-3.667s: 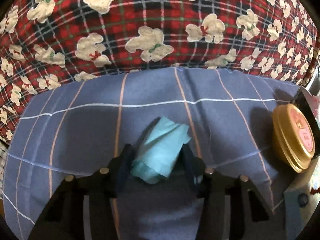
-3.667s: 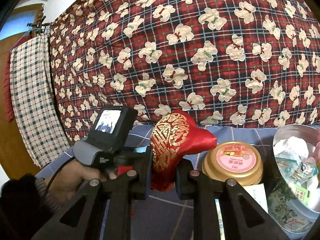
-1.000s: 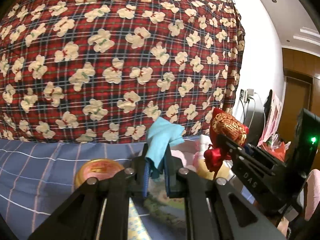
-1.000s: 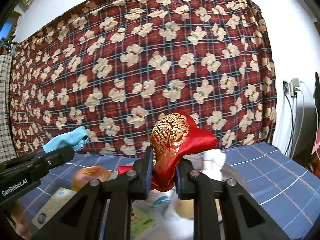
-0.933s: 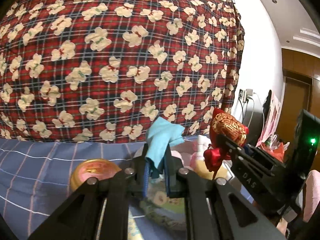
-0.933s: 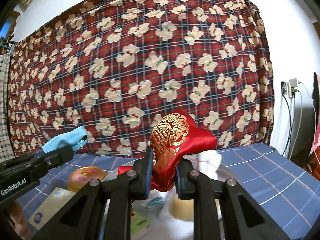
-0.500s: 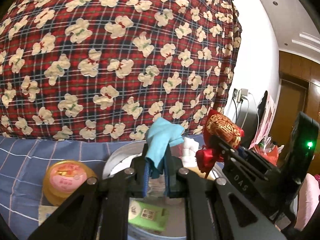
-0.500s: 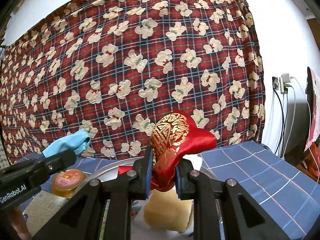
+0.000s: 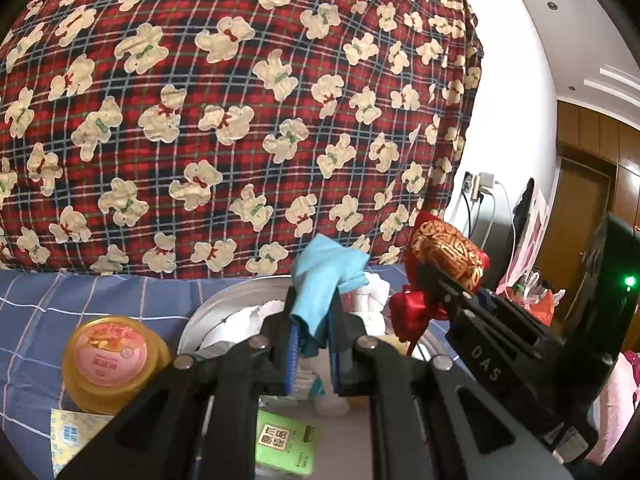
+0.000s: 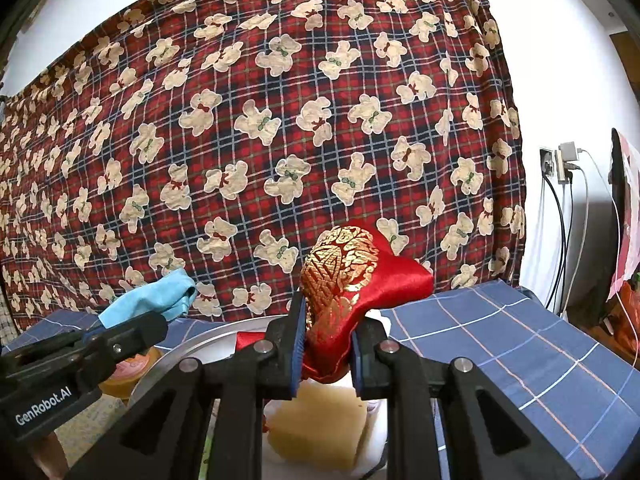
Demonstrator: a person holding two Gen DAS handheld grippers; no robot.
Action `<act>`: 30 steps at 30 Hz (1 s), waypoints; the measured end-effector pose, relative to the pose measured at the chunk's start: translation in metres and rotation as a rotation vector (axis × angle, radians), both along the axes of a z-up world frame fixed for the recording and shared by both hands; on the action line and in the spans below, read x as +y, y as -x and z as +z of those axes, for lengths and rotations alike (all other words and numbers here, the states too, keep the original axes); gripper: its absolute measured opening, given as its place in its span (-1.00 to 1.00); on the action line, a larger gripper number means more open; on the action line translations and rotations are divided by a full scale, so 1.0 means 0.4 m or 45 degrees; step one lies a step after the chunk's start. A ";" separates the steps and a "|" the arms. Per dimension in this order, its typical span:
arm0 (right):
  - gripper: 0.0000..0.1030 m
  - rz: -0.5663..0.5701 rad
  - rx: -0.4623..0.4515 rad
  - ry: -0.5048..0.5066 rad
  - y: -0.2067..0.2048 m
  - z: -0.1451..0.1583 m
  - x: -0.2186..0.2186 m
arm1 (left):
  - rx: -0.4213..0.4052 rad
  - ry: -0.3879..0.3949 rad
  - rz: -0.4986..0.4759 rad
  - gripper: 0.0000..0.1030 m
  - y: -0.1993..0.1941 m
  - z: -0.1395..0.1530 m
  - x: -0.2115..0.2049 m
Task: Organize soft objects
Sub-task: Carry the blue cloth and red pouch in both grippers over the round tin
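A light blue cloth is pinched in my left gripper, which is shut on it above a round metal basin. My right gripper is shut on a red and gold satin pouch, also held over the basin. In the left wrist view the right gripper with the red pouch shows at the right. The right wrist view has the left gripper at the left with the blue cloth. The basin holds a yellowish sponge block, white soft items and a green packet.
A golden tin with a pink lid stands left of the basin on the blue checked sheet. A patterned card lies beside it. A red plaid bear-print cloth hangs behind. Cables and a wall socket are at the right.
Both grippers, still holding their cloth items, have shifted sideways over the basin. The golden tin has slid to the left in the views and the basin's contents now show below.
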State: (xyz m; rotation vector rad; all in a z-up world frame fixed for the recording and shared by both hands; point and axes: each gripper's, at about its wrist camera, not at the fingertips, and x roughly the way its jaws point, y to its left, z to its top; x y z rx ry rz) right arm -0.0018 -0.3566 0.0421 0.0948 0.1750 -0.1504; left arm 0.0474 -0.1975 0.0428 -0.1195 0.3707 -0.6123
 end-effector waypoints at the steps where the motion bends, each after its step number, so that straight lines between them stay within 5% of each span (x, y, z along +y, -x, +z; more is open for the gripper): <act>1: -0.60 -0.002 -0.002 0.004 0.001 0.000 0.000 | 0.001 0.002 -0.001 -0.81 -0.001 0.000 0.000; 30: -0.60 -0.023 0.009 0.042 0.030 0.029 -0.020 | 0.017 0.022 0.034 -0.81 -0.028 0.017 0.035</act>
